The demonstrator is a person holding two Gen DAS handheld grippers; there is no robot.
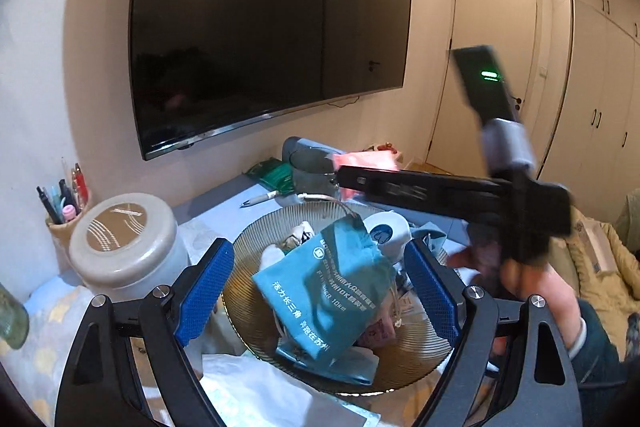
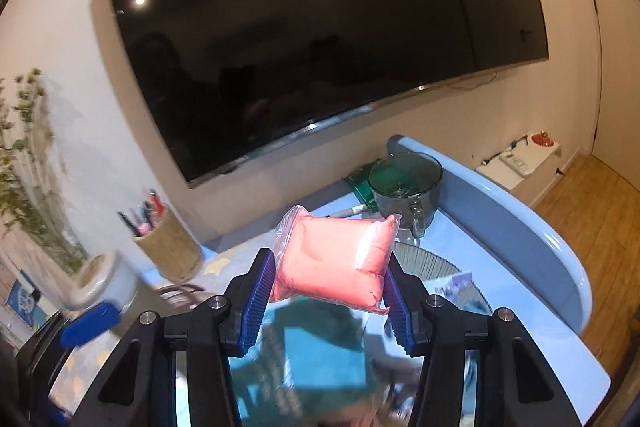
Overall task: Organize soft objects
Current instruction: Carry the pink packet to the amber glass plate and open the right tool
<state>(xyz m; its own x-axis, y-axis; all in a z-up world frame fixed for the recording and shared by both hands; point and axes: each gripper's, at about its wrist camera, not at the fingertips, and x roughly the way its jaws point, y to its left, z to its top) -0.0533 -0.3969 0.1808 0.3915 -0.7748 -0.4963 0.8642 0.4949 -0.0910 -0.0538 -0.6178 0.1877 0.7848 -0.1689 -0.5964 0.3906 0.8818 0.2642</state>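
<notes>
My right gripper (image 2: 328, 279) is shut on a soft pink packet in clear plastic (image 2: 336, 263) and holds it in the air above the table. The packet also shows in the left wrist view (image 1: 366, 163), past the right gripper's black body (image 1: 440, 191). My left gripper (image 1: 320, 287) is open and empty, its blue pads on either side of a ribbed glass bowl (image 1: 248, 251). The bowl holds a teal drawstring pouch (image 1: 328, 291), a white rolled sock (image 1: 386, 233) and other soft items.
A lidded white jar (image 1: 124, 243) and a pen cup (image 1: 66, 215) stand left of the bowl. A glass mug (image 2: 404, 187), a green packet (image 1: 276, 175) and a pen (image 1: 260, 199) lie at the back. A large TV (image 1: 260, 27) hangs on the wall.
</notes>
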